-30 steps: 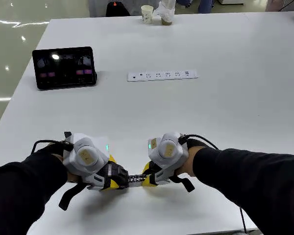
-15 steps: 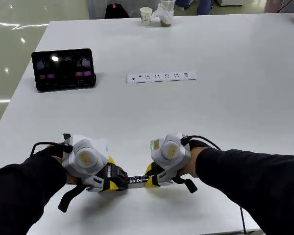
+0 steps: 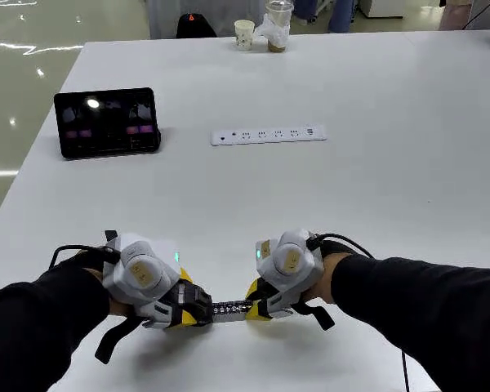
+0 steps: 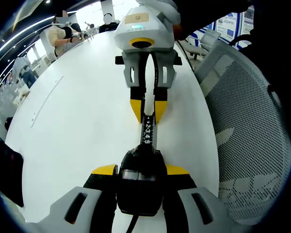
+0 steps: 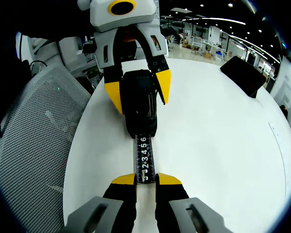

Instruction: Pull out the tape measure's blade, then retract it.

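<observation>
Where the right gripper (image 5: 145, 179) pinches the tip of the blade (image 5: 144, 158), its jaws are nearly closed. The blade runs straight from there to the left gripper (image 5: 138, 92), whose jaws clamp the tape measure case (image 5: 139, 102). The long axis lies parallel to the near edge of the table (image 3: 351, 188), with a short length exposed. Extraction calls for separating the grippers along this axis.
</observation>
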